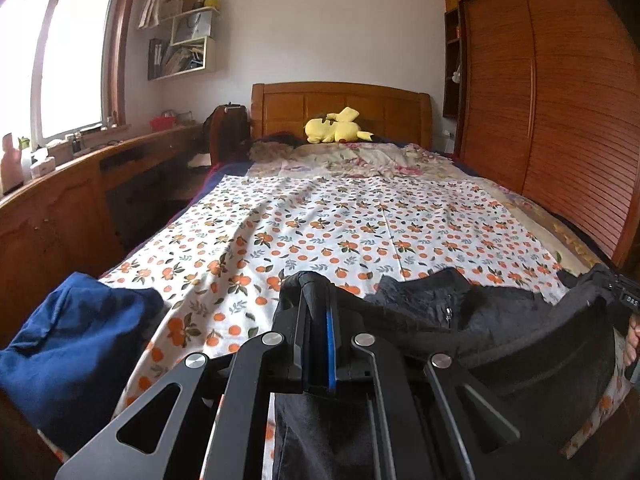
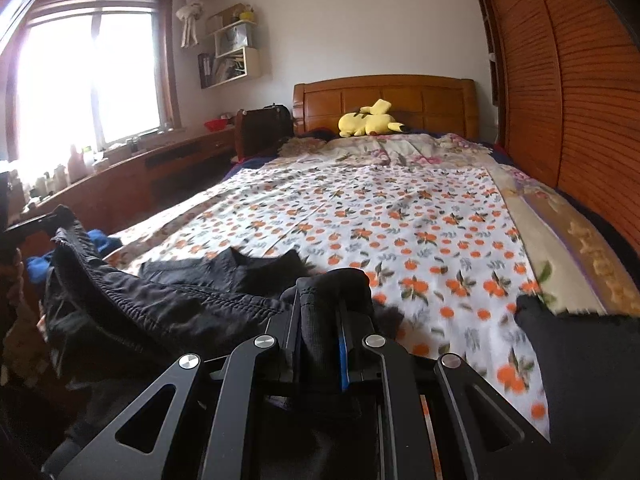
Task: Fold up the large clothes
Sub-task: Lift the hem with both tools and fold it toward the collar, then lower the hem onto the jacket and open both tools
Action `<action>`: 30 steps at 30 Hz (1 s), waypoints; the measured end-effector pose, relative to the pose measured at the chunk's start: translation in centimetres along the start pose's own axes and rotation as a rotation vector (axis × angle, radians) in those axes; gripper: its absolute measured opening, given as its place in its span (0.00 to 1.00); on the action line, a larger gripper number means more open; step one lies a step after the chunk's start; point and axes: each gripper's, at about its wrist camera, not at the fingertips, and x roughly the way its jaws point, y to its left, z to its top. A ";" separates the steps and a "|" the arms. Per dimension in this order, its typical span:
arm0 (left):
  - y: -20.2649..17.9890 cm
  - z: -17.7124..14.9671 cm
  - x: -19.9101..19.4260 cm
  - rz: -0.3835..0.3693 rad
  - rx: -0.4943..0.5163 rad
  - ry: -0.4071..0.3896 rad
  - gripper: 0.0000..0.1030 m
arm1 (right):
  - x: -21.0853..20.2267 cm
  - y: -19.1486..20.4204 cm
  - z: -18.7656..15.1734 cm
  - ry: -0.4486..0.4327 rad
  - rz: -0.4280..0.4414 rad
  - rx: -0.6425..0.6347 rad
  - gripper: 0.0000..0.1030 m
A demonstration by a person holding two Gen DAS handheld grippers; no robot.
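Note:
A large black garment point(image 1: 500, 320) with a zip hangs stretched between my two grippers over the foot of the bed; it also shows in the right wrist view point(image 2: 172, 300). My left gripper point(image 1: 318, 292) is shut on one edge of it. My right gripper point(image 2: 324, 296) is shut on another edge, with black cloth bunched over its fingers. The right gripper also shows at the far right of the left wrist view point(image 1: 616, 292). A black sleeve end point(image 2: 580, 360) hangs at the right.
The bed carries a white sheet with an orange-fruit print point(image 1: 340, 224), point(image 2: 400, 216). A blue garment point(image 1: 76, 344) lies at the bed's left foot corner. A yellow plush toy point(image 1: 338, 128) lies by the headboard. A wooden wardrobe point(image 1: 560, 120) stands right, a desk point(image 1: 80, 184) left.

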 end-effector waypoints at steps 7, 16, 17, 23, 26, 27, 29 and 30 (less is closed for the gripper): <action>0.7 2.9 5.4 0.009 0.003 0.015 0.07 | 6.4 -1.9 4.3 0.015 -0.049 0.009 0.11; 0.7 2.2 9.2 0.004 0.027 0.075 0.11 | 11.6 -2.8 5.0 0.069 -0.118 0.020 0.11; 0.8 1.8 9.5 -0.001 0.030 0.096 0.13 | 12.0 -2.8 4.8 0.081 -0.120 0.020 0.12; 1.1 -1.6 9.7 0.006 0.055 0.149 0.64 | 13.5 -2.3 4.3 0.137 -0.172 -0.009 0.38; 1.2 -2.9 9.2 -0.008 0.056 0.164 0.67 | 12.7 -1.8 4.9 0.116 -0.194 -0.028 0.41; 1.1 -3.2 9.0 -0.009 0.058 0.162 0.71 | 12.5 -1.7 5.1 0.115 -0.190 -0.025 0.41; 0.9 -3.8 8.1 -0.016 0.064 0.147 0.74 | 12.0 -1.0 5.5 0.114 -0.185 -0.039 0.41; 0.8 -3.9 7.8 -0.020 0.066 0.144 0.76 | 11.8 -0.3 5.7 0.113 -0.182 -0.057 0.41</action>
